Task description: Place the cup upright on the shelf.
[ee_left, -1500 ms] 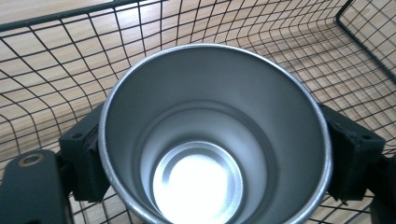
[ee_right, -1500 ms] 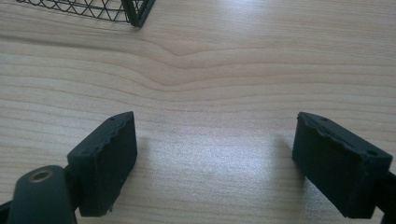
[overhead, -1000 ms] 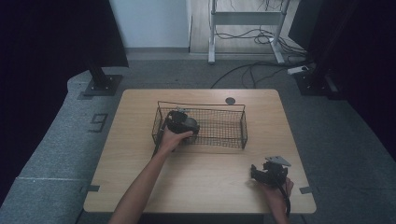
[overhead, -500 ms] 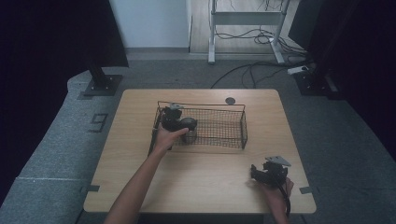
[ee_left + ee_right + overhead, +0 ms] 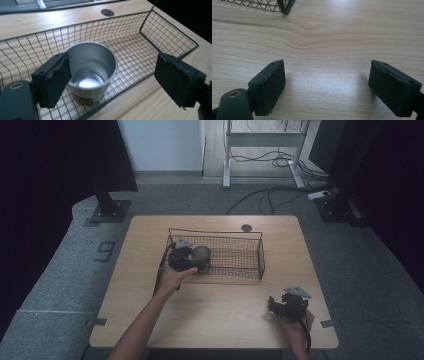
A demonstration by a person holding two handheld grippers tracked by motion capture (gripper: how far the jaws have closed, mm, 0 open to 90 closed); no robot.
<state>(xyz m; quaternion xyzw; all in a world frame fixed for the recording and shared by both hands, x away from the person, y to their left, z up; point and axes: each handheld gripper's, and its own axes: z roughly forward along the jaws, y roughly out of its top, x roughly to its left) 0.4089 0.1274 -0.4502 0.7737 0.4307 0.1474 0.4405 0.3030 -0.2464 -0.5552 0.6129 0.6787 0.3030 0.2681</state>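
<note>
Left gripper point(image 5: 117, 82) gapes wide over the wire basket point(image 5: 170, 32) rim, steel cup point(image 5: 91, 72) beside its left jaw, while right gripper point(image 5: 328, 87) sits open over bare tabletop point(image 5: 324, 37).

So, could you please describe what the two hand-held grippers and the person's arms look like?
Both hand-held grippers, left and right, are black, each with two blocky jaws faced with ragged-edged black pads and a grey three-cornered plate on top. A black cable trails from the right one. The forearms are bare, without sleeves.

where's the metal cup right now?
The metal cup stands upright in the wire basket, at its left end in the high view, just ahead of the open left tool.
</note>
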